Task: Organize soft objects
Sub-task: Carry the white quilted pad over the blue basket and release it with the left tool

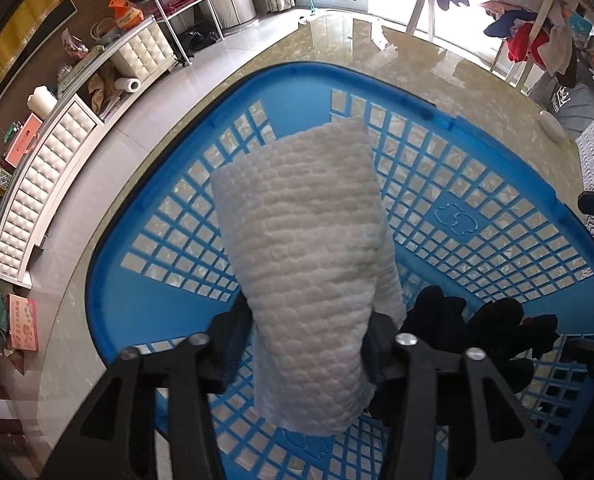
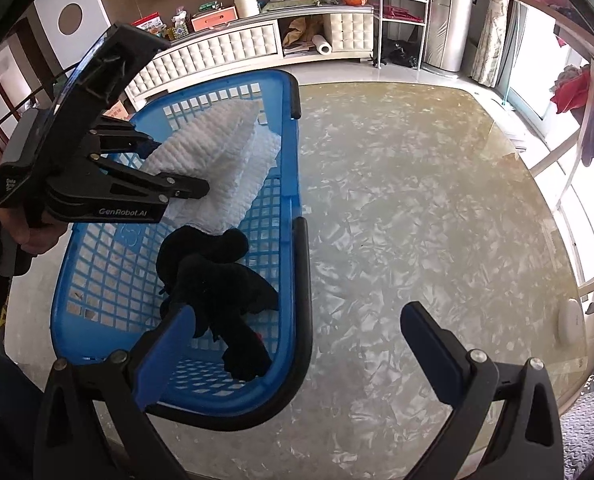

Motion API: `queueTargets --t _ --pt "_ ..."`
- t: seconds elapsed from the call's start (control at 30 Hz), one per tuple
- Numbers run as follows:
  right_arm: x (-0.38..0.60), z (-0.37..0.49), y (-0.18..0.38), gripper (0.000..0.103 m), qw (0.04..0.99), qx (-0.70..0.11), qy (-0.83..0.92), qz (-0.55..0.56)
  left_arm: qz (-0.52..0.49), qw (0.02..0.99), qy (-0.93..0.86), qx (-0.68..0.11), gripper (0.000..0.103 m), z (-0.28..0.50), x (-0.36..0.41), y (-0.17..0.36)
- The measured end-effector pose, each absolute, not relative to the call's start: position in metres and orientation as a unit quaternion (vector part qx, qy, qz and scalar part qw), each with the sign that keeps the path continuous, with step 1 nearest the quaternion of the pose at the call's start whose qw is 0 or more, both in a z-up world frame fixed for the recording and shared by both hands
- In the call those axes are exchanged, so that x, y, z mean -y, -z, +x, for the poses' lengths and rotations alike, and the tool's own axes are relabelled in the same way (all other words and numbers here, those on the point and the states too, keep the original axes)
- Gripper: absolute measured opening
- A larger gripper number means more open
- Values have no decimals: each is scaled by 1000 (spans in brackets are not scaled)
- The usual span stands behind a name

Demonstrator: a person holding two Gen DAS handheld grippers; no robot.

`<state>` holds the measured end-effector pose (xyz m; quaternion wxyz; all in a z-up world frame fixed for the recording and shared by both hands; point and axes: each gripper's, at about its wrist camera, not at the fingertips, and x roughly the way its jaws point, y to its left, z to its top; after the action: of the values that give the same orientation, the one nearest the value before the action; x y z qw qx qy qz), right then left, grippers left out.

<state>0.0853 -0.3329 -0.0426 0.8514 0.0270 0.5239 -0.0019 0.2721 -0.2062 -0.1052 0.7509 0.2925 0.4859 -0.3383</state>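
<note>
A folded white quilted towel (image 1: 305,216) lies along the floor of a blue lattice basket (image 1: 257,76). My left gripper (image 1: 307,344) stands over its near end with a finger on each side; the pads look slack against the cloth, so it reads as open. The right wrist view shows that gripper (image 2: 181,168) from the side, in a person's hand, with the towel (image 2: 225,152) resting in the basket (image 2: 293,140). A black soft item (image 2: 217,280) lies in the basket's near end, beside the towel. My right gripper (image 2: 297,316) is wide open and holds nothing, at the basket's right rim over the table.
The basket sits on a glossy marbled table (image 2: 417,200). A small white object (image 2: 573,320) lies near the table's right edge. A white padded cabinet (image 2: 225,56) runs along the far wall. A rack of hanging clothes (image 1: 537,32) stands by the window.
</note>
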Motion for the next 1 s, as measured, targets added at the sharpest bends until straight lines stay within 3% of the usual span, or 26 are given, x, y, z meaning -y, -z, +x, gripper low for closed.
queueTargets --t 0.07,0.17,0.6,0.8,0.93,1.0 --pt "333 85 43 103 851 -524 6 23 292 753 339 -482 69 271 206 103" --pt "334 85 43 103 850 -526 10 23 292 756 336 -479 81 271 205 100" --pt "324 79 27 103 861 -509 20 1 279 775 336 -456 81 241 179 57" --pt "310 70 9 103 871 -492 10 -10 266 793 334 -434 89 207 155 29" --pt "298 64 -4 103 878 -478 4 -18 249 804 332 -426 103 185 134 13" --pt "292 59 -12 103 883 -469 -5 -15 237 810 330 -423 103 175 121 5"
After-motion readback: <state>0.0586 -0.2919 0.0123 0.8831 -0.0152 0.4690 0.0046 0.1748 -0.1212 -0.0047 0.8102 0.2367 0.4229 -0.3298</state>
